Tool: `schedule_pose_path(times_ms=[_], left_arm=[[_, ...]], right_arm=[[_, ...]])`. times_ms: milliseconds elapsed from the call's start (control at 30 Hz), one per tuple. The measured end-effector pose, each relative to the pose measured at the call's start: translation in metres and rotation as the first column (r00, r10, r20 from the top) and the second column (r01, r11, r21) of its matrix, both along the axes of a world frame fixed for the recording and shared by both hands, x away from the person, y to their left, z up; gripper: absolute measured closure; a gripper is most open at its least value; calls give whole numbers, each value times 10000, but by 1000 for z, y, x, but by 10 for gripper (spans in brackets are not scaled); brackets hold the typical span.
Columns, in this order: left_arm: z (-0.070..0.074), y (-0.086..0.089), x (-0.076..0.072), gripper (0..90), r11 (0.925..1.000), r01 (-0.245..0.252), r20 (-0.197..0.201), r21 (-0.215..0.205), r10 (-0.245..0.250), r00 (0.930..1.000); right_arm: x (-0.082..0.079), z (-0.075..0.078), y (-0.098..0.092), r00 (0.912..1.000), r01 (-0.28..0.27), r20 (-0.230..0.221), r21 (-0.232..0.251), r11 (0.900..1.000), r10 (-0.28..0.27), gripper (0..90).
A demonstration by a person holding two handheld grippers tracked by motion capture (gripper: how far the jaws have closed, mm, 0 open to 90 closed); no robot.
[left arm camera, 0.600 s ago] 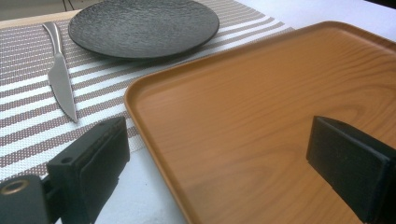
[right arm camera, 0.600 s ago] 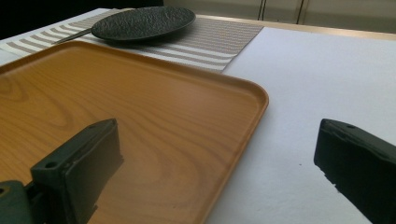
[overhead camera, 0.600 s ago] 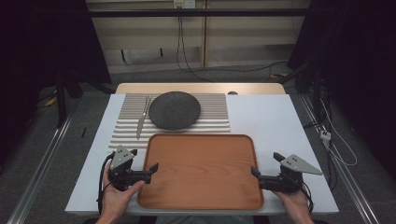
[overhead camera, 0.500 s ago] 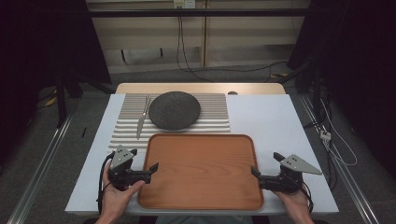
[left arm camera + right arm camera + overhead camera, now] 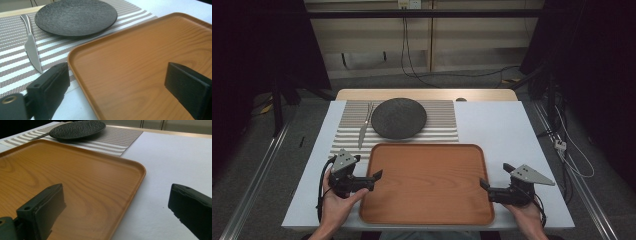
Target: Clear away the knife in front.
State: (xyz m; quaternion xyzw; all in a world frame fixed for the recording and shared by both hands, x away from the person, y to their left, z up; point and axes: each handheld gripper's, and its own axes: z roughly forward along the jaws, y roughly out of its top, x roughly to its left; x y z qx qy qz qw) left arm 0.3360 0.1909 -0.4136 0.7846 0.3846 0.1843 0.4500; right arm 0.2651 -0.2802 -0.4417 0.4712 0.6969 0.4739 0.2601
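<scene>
High view: my left gripper (image 5: 371,178) sits lower left of frame, at the left rim of the wooden tray (image 5: 427,182). My right gripper (image 5: 486,186) sits lower right, at the tray's right rim. Tray lies centre-bottom on the white table (image 5: 502,127). Above it, upper centre, the striped mat (image 5: 439,125) carries the dark plate (image 5: 399,118), w/ a knife (image 5: 363,131) just left of the plate. From this height I can't tell whether either jaw touches the rim.

Left gripper view: my jaws stand spread wide, one at lower left over the table, one at lower right over the tray (image 5: 140,65) floor. The tray's rim runs between them; nothing pinched, pads appear clear of the wood. Plate (image 5: 76,17) at top centre, knife (image 5: 32,47) at upper left, both on the mat (image 5: 15,62).

Right gripper view: jaws spread here too. Left-hand jaw hangs over the tray (image 5: 82,182) floor, right-hand jaw over bare table (image 5: 180,162). Rim passes between, approx. centre-bottom; not gripped. Plate (image 5: 77,129) and mat (image 5: 117,140) lie at the top of frame.
</scene>
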Motion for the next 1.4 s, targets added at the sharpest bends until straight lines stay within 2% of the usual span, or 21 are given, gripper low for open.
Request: schedule_pose_path(times_ms=[33,100,167,267,533,600,667,833,1033,1167,1233,1300,1333,1400], left_arm=[[1,0,1,56,9999,-76,-2,132,76,10000],[1,1,2,55,9999,-97,44,137,97,9999],[4,3,6,57,9995,-72,-62,295,74,10000],[7,4,13,63,9998,-30,-327,210,37,9995],[10,6,34,67,9990,-369,-149,254,372,9992],[11,8,41,79,9987,-455,-330,240,463,9984],[11,9,49,79,9978,-559,-571,342,578,9967],[9,14,69,84,9935,-1050,-498,449,1072,9930],[9,18,85,87,9888,-1377,-362,579,1400,9895],[5,21,100,90,9841,-1705,-583,493,1733,9831],[4,21,108,92,9801,-1827,-552,775,1872,9808],[3,22,116,112,9780,-1908,-733,837,1970,9777],[4,21,122,113,9749,-2080,-964,792,2152,9718],[5,16,125,116,9756,-1959,-945,997,2052,9741]], right_arm=[[0,0,0,10000,-16,1,6,10000,16,3],[0,0,1,10000,-11,0,-12,10000,11,3],[0,0,1,10000,-33,-25,2,10000,33,3],[-1,0,2,10000,-60,21,-80,9999,61,3],[0,0,3,9999,-117,-19,-93,9999,117,3],[0,0,3,9999,-128,-16,-99,9999,128,3],[0,0,3,9999,-163,-15,-116,9998,163,3],[0,0,3,9998,-174,-18,-104,9998,174,3],[0,-1,4,9999,-145,-38,-69,9999,145,3],[1,-1,4,9999,-156,-40,-101,9998,155,3],[1,-1,4,9999,-161,-31,-91,9998,161,3],[1,-1,3,9999,-164,-33,-100,9998,164,3],[1,-1,3,9999,-157,-25,-95,9998,157,3],[1,-1,3,9999,-142,-37,-99,9999,141,3]])
